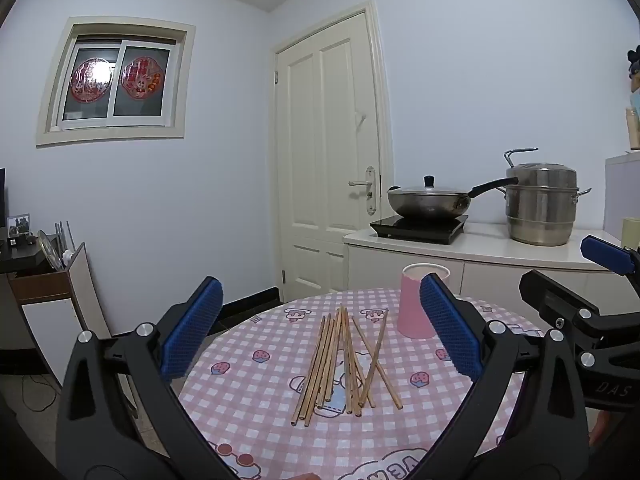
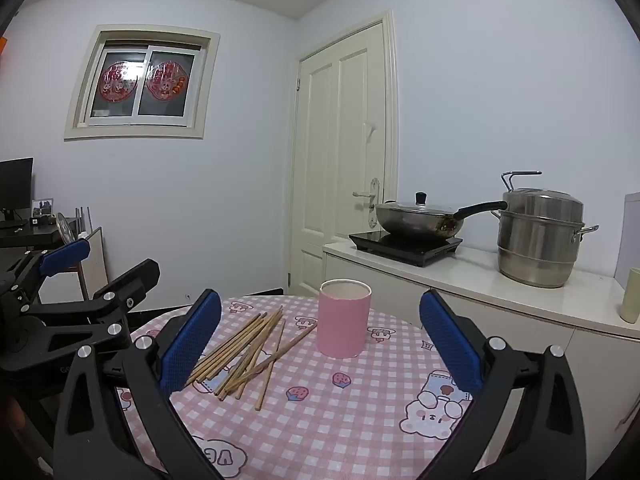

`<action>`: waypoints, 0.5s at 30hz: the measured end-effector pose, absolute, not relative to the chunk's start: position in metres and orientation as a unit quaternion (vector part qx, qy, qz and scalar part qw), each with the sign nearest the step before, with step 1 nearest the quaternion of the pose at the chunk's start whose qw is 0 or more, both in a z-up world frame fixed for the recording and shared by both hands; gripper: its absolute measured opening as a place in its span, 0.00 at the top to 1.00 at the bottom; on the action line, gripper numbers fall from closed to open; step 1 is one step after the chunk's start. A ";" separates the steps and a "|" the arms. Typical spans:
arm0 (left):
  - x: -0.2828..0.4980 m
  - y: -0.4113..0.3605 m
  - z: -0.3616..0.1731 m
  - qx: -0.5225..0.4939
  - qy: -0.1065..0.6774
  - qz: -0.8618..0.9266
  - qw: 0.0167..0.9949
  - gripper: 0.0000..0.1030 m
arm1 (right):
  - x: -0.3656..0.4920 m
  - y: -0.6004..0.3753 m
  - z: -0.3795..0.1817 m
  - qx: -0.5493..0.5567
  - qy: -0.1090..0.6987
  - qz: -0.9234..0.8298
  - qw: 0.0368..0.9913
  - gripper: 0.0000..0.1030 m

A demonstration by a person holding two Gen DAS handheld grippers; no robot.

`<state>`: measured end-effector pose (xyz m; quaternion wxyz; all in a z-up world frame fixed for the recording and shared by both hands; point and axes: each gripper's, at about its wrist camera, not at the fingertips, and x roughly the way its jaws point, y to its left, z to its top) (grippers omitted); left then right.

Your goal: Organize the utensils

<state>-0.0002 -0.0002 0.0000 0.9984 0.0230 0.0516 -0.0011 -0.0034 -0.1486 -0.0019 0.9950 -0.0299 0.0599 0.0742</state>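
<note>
Wooden chopsticks [image 1: 348,364] lie loose beside pink cup [image 2: 344,322].

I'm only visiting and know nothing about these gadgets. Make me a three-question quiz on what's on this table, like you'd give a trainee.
1. True or false: the chopsticks already stand inside the pink cup.
2. Multiple choice: how do the left gripper and right gripper stand? A) both open and empty B) both shut on chopsticks C) one holds the cup
3. Fill in: the cup stands upright on the ____ tablecloth.

Key:
1. False. They lie loose in a pile on the cloth, beside the cup.
2. A.
3. Pink checked.
</note>
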 end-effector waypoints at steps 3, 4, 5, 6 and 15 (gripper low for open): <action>-0.001 0.000 0.000 0.022 0.051 -0.002 0.998 0.06 | -0.003 -0.148 -0.002 -0.029 0.062 0.074 0.995 0.07; -0.001 0.001 0.001 0.022 0.051 -0.003 0.998 0.06 | -0.003 -0.148 -0.002 -0.030 0.062 0.074 0.995 0.07; -0.001 0.001 0.001 0.021 0.052 -0.003 0.998 0.06 | -0.004 -0.148 -0.002 -0.031 0.061 0.074 0.995 0.07; -0.001 0.001 0.001 0.020 0.051 -0.004 0.998 0.06 | -0.004 -0.148 -0.002 -0.031 0.061 0.074 0.995 0.07; -0.003 0.006 0.004 0.022 0.051 -0.001 0.998 0.06 | -0.002 -0.148 -0.003 -0.030 0.065 0.074 0.995 0.07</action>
